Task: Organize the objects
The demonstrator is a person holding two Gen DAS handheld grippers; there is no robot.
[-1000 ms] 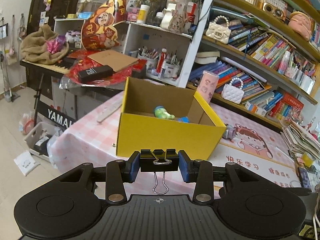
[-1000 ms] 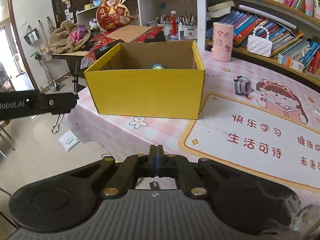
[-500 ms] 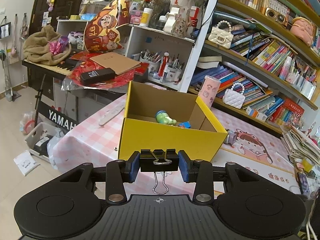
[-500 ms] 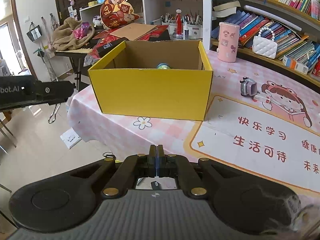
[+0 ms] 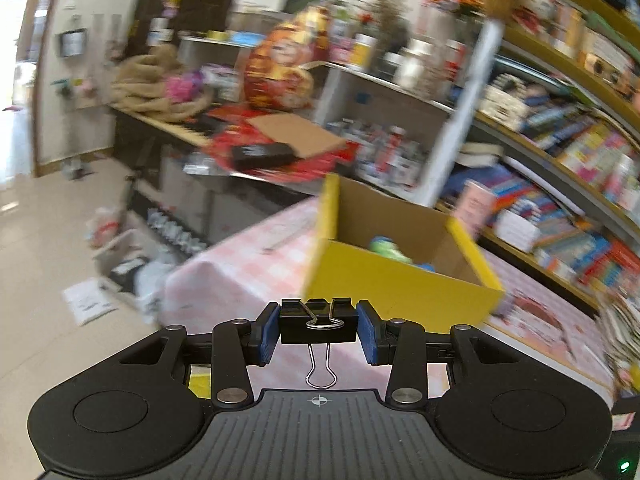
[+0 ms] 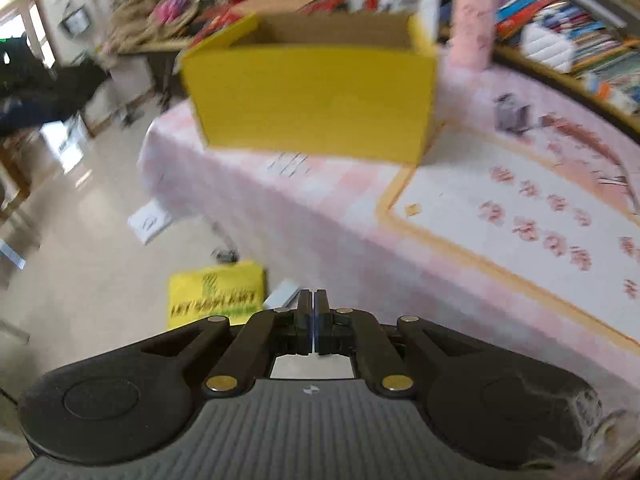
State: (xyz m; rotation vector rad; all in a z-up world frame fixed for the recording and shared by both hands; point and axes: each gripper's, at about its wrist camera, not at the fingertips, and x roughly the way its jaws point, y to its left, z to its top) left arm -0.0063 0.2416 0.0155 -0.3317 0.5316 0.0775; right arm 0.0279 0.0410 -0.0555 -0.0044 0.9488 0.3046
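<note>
The jaws of the left gripper [image 5: 318, 328] stay clamped on a black binder clip [image 5: 319, 321], its wire handle hanging down between them. Compared with half a second ago both views are now blurred with motion. In the left wrist view the yellow box [image 5: 400, 286] on the pink counter [image 5: 256, 256] has slid rightward, with a green toy [image 5: 386, 247] lying inside it. The right gripper [image 6: 311, 322] keeps its jaws pressed together with nothing between them; in its view the box sits higher, and a yellow bag [image 6: 216, 294] on the floor has come into sight.
</note>
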